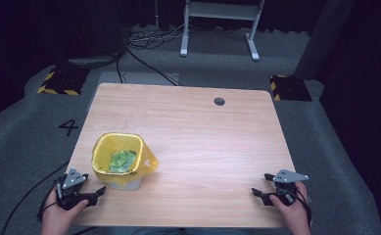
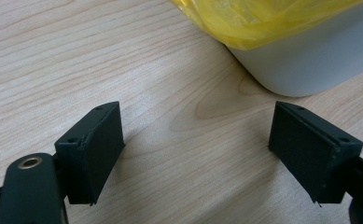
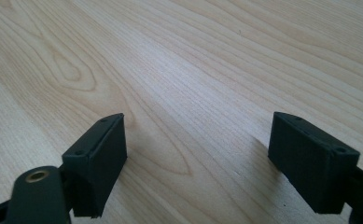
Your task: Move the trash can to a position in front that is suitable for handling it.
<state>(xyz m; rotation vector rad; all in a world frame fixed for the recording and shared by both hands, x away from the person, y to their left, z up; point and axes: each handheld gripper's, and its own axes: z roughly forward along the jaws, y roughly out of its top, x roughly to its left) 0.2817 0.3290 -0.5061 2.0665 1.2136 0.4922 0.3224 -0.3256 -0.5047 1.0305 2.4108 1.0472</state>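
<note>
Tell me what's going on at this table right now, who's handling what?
A person sits at a wooden table with a gripper in each hand. Neither is handling anything: the left gripper rests near the table's front left corner, jaws open, just beside a small white bin lined with a yellow bag that holds some green scraps. The right gripper sits at the front right, jaws open over bare wood.
</note>
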